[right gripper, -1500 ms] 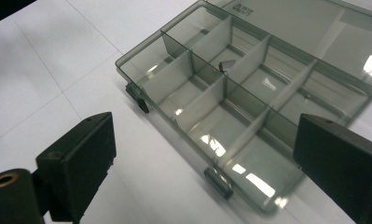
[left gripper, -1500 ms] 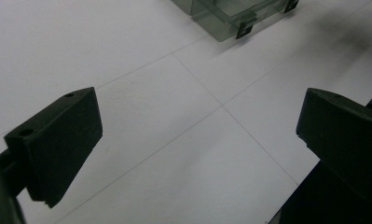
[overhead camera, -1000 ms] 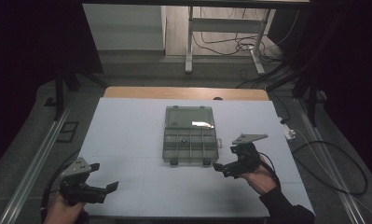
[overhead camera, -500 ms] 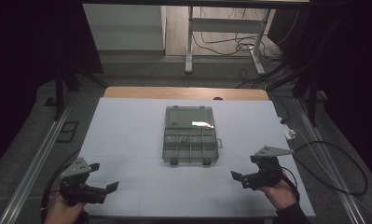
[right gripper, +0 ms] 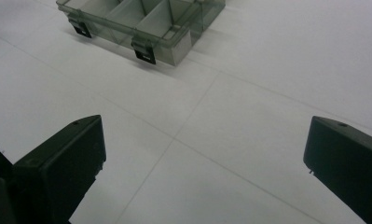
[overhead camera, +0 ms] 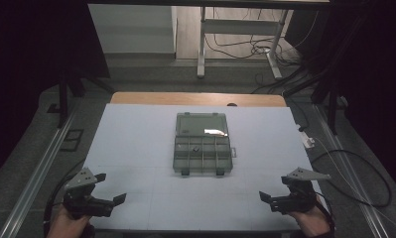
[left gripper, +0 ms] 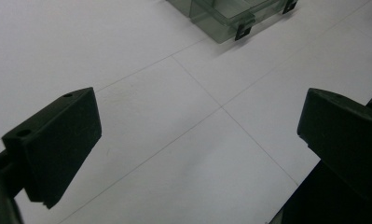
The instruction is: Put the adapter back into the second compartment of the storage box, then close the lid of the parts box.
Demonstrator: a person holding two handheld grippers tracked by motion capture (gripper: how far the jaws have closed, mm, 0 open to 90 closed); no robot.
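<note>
A translucent grey compartment box (overhead camera: pixel 203 148) lies at the middle of the white table (overhead camera: pixel 136 144), its lid folded back flat on the far side. One small dark item (overhead camera: pixel 196 148) sits in a compartment. My left gripper (overhead camera: pixel 111 187) is held at the front left corner, open and holding nothing. At the front right, my right gripper (overhead camera: pixel 275 188) is also open and holding nothing. The left gripper view has its jaws wide apart (left gripper: pixel 197 135) and the box's latched corner (left gripper: pixel 230 16) far ahead. In the right gripper view the open jaws (right gripper: pixel 204 154) face the box's front wall (right gripper: pixel 146 28).
A small white object (overhead camera: pixel 308 143) lies at the table's right edge with a cable (overhead camera: pixel 354 163) looping off to the floor. A wooden strip (overhead camera: pixel 198 99) runs along the far edge. Metal rails (overhead camera: pixel 36 168) flank the table on the left.
My right gripper has drawn back from beside the box's front right corner to the front right edge of the table. The left gripper and the box stay put.
</note>
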